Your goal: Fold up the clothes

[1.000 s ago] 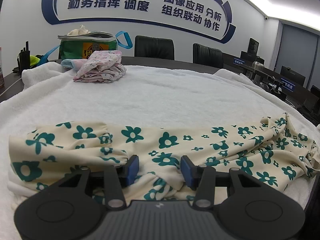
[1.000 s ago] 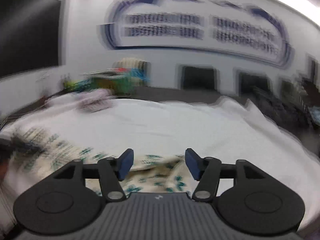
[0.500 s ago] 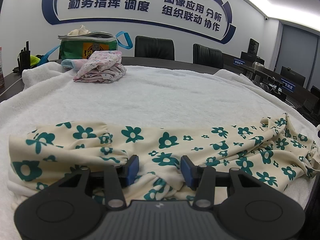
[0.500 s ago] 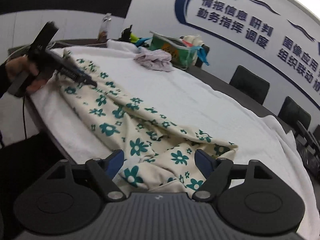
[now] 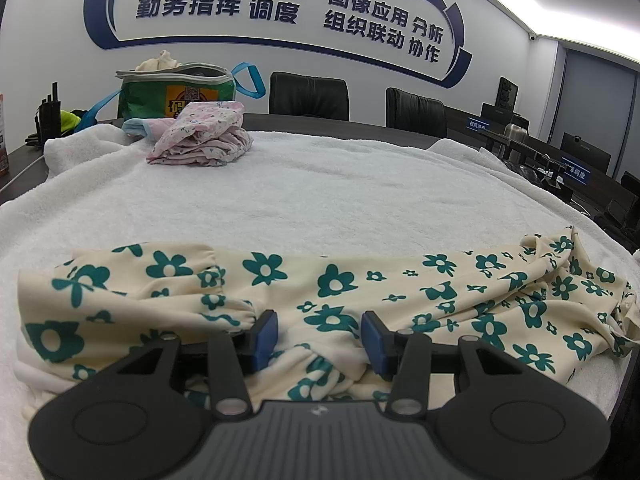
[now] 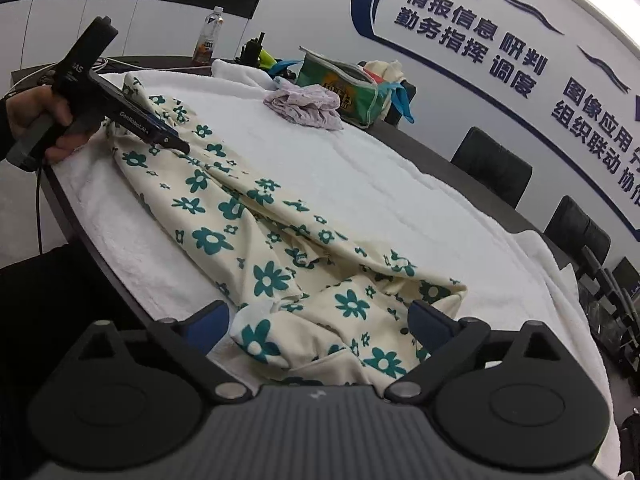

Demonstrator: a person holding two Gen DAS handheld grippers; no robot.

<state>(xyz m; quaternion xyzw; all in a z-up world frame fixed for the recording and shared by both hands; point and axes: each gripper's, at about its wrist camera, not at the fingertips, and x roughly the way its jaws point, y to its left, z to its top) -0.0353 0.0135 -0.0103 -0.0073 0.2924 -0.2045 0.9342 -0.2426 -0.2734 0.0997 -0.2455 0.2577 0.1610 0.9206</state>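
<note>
Garment: cream floral garment [image 5: 352,292] with teal flowers lies stretched in a long band along the near edge of the white towel [image 5: 340,184] that covers the table; its far right end is bunched and rumpled.
Left gripper: left gripper [image 5: 319,334] sits low over the garment's near hem, blue fingers [image 5: 267,334] partly apart with a gathered fold of cloth bulging between them. Whether the pads actually pinch that fold cannot be told, since the gripper's black body hides the cloth below them.
Left gripper, seen from the right wrist: its tip [image 6: 176,145] rests on the garment's far end, held by a hand [image 6: 36,116] cut off at the frame edge.
Right gripper: right gripper [image 6: 320,322], jaws spreading wide and opening; the garment's crumpled end lies between the fingers [image 6: 210,326], and the pads stand clear of the cloth.
Hidden: the garment's nearest hem vanishes under both gripper bodies.
Background: pink folded clothes [image 5: 200,138] lie at the towel's far side, just in front of a green bag [image 5: 176,90] whose contents are hard to make out. Black chairs [image 5: 308,96] stand behind the table, below blue wall lettering [image 5: 288,4].
</note>
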